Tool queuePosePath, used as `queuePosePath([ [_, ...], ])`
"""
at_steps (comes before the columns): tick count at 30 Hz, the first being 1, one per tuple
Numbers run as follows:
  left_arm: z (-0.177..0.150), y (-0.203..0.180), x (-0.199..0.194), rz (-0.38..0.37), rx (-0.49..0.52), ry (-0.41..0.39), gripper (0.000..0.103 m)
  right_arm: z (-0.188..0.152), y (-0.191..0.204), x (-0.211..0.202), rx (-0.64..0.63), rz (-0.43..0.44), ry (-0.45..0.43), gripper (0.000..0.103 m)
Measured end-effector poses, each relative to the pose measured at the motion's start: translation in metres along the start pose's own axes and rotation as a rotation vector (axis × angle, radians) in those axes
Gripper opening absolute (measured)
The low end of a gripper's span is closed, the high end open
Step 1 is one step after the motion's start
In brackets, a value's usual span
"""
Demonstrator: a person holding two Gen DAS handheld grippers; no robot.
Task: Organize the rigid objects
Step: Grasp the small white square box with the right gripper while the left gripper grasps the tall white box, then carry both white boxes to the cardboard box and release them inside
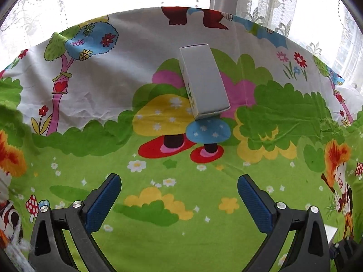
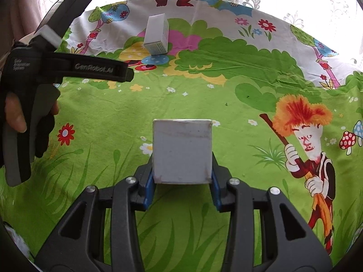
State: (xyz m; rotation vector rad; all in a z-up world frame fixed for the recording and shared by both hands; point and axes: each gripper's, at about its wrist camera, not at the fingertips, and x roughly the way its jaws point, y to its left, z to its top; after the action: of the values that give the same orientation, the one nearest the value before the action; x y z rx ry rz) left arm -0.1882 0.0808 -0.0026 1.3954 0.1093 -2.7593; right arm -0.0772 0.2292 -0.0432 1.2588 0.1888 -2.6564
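Both wrist cameras look steeply down along their jaws, facing the window; both share the far white carton (image 1: 204,81) (image 2: 156,35) on the table.

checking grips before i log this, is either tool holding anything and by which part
The right tool holds a white cardboard box, its blue pads clamped on the box's two opposite side faces near the bottom. The left tool is open and empty.

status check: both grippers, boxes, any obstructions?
Left gripper open, empty. Right gripper shut on white box. Second box lies far on the cloth. Nothing in the way.
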Motion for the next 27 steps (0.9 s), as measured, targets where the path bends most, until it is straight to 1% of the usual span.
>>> queuePosePath([
  [2,0.028,-0.005,0.014,0.008,-0.076,-0.039,0.103,0.000,0.000,0.000,0.001,0.000,0.000,0.044],
  [4,0.050,-0.010,0.029,0.001,-0.127,-0.053,0.103,-0.001,0.000,0.001,0.004,0.003,0.001,0.044],
  [6,0.063,-0.013,0.046,0.001,-0.153,-0.023,0.101,-0.002,0.000,0.002,0.005,0.004,0.001,0.044],
  [7,0.066,-0.013,0.053,-0.017,-0.163,-0.011,0.096,-0.002,0.001,0.002,0.006,0.004,0.001,0.044],
  [8,0.067,-0.013,0.057,-0.046,-0.161,0.001,0.069,-0.002,0.001,0.002,0.007,0.005,0.001,0.044],
  [9,0.065,-0.012,0.057,-0.027,-0.139,0.013,0.042,-0.003,0.000,0.002,0.009,0.007,0.001,0.044],
  [10,0.060,-0.013,0.053,-0.008,-0.102,0.019,0.037,-0.003,0.000,0.002,0.010,0.008,0.002,0.044],
  [12,0.042,-0.011,0.035,-0.055,-0.011,0.036,0.037,-0.004,0.000,0.002,0.013,0.011,0.001,0.044],
  [16,-0.021,0.006,-0.030,-0.050,0.247,0.074,0.037,-0.006,0.000,0.003,0.017,0.014,0.002,0.044],
  [17,-0.039,0.015,-0.048,-0.043,0.291,0.086,0.037,-0.007,0.000,0.003,0.017,0.014,0.002,0.044],
  [18,-0.056,0.025,-0.062,-0.048,0.315,0.107,0.037,-0.007,0.001,0.003,0.017,0.013,0.002,0.044],
  [20,-0.085,0.051,-0.086,-0.099,0.304,0.153,0.037,-0.009,0.001,0.003,0.016,0.012,0.002,0.044],
  [21,-0.098,0.062,-0.095,-0.114,0.292,0.173,0.037,-0.009,0.002,0.002,0.016,0.011,0.003,0.044],
  [22,-0.112,0.072,-0.103,-0.113,0.280,0.186,0.037,-0.009,0.002,0.002,0.016,0.011,0.003,0.044],
  [24,-0.137,0.094,-0.117,-0.097,0.253,0.183,0.037,-0.012,0.003,0.003,0.012,0.006,0.003,0.044],
  [26,-0.151,0.110,-0.120,-0.100,0.199,0.182,0.038,-0.013,0.005,0.002,0.010,0.001,0.003,0.044],
  [27,-0.154,0.115,-0.124,-0.110,0.178,0.154,0.039,-0.015,0.005,0.002,0.011,0.002,0.002,0.044],
])
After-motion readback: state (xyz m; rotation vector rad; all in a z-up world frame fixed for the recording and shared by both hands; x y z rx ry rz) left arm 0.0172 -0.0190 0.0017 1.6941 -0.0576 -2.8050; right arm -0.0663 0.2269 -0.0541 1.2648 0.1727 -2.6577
